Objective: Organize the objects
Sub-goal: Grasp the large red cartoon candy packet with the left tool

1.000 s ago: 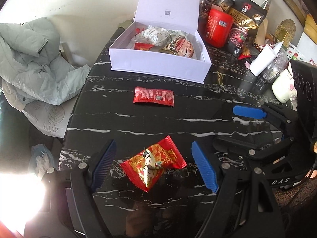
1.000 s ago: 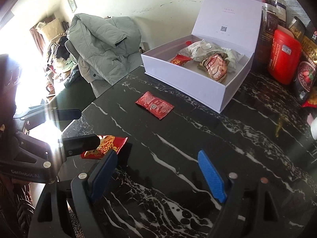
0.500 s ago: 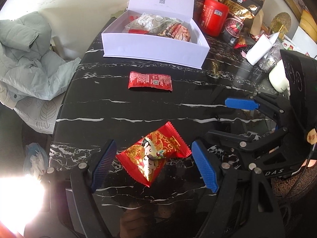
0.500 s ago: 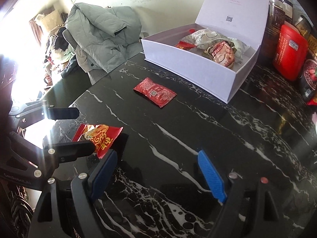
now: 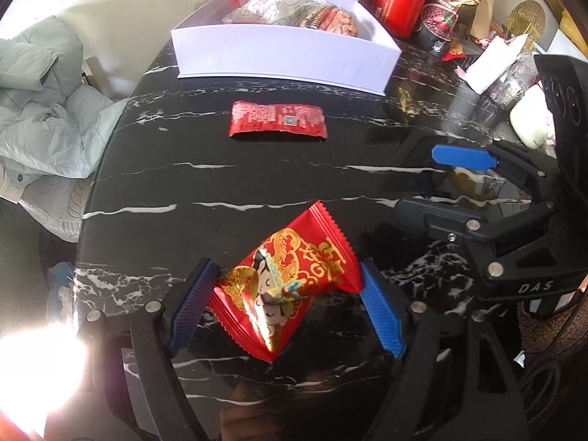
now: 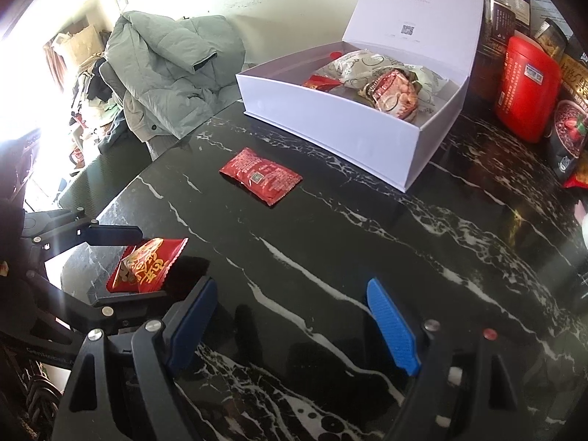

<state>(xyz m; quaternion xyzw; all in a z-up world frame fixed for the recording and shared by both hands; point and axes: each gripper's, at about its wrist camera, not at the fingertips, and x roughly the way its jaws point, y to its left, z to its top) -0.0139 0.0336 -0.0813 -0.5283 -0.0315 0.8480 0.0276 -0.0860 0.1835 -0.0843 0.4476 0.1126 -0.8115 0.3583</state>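
The left gripper (image 5: pixel 284 305) is standing wide open around the red snack packet (image 5: pixel 284 286) lying on the desk (image 5: pixel 183 191), well short of the white box (image 5: pixel 283 55); its pads are not pressing. The right gripper (image 6: pixel 294 325) is hanging open and empty beside that packet.

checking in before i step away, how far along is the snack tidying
Done: several snack packs already lie in the open white box. In hand: the left claw is open around the red cartoon packet on the black table, not yet gripping it. Left: that packet and the flat red packet are both outside the box. The right claw is open and empty.
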